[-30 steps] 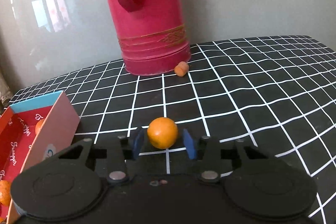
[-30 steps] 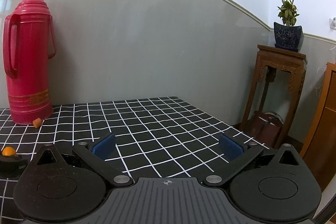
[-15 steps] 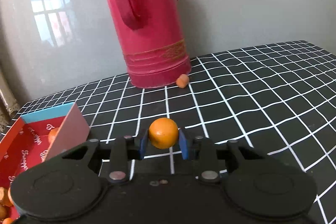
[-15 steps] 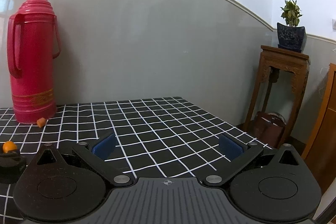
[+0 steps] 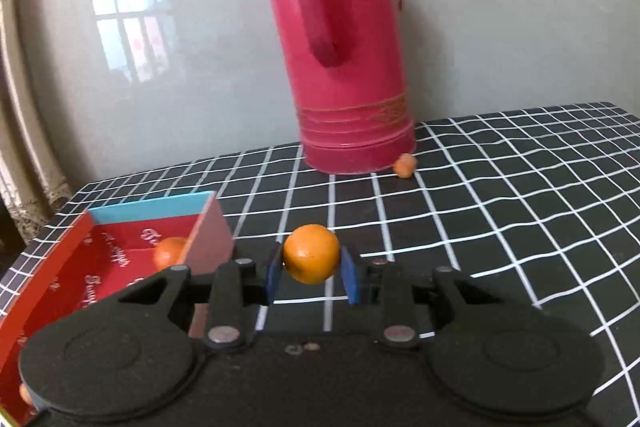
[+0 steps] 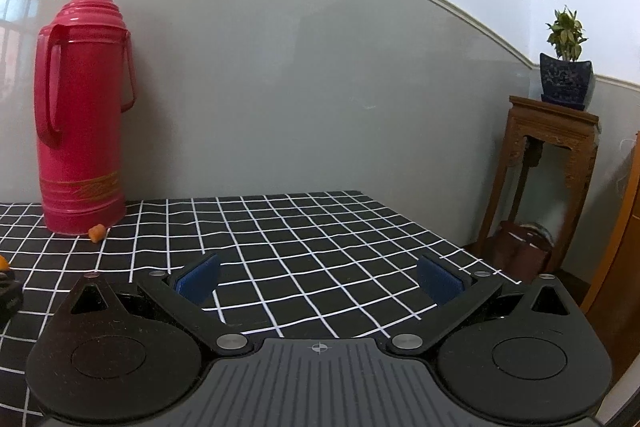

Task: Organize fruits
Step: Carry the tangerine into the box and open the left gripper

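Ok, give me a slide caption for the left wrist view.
Left gripper holds an orange beside the red box, thermos behind.

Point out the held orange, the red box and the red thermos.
orange (image 5: pixel 311 254): left wrist view, middle of its front.
red box (image 5: pixel 48 275): left wrist view, left wall.
red thermos (image 6: pixel 80 131): right wrist view, body beside the handle.

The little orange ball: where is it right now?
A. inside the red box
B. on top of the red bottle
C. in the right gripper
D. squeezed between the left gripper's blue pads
D: the orange sits pinched between the left gripper pads, beside the red box.
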Available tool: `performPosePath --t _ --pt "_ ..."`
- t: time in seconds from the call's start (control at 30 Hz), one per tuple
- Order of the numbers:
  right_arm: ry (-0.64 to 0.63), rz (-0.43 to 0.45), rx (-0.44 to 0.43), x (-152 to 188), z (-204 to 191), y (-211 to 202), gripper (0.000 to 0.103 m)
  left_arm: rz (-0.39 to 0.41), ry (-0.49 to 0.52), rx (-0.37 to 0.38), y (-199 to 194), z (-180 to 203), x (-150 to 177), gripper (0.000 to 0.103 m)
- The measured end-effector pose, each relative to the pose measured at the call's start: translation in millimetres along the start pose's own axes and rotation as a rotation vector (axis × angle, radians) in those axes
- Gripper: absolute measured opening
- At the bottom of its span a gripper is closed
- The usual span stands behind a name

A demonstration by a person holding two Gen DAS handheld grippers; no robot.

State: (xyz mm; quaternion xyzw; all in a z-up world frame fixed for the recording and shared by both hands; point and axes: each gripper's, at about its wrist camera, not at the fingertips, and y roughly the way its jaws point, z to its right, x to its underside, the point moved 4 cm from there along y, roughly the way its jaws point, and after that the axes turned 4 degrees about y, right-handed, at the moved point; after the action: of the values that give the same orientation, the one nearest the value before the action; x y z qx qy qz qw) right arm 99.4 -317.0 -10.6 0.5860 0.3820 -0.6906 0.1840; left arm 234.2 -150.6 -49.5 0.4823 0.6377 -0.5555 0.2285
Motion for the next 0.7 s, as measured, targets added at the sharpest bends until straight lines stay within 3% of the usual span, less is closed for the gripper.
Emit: performPosePath --t 0.3,0.7 --pt "-0.018 0.008 -0.035 1 -16 -5 0.103 -0.017 -0.037 -0.035 -3 -27 5 0.021" --pt "-0.030 -0.006 -0.011 4 -9 2 0.103 -0.009 -0.036 -0.018 -4 -15 3 0.021"
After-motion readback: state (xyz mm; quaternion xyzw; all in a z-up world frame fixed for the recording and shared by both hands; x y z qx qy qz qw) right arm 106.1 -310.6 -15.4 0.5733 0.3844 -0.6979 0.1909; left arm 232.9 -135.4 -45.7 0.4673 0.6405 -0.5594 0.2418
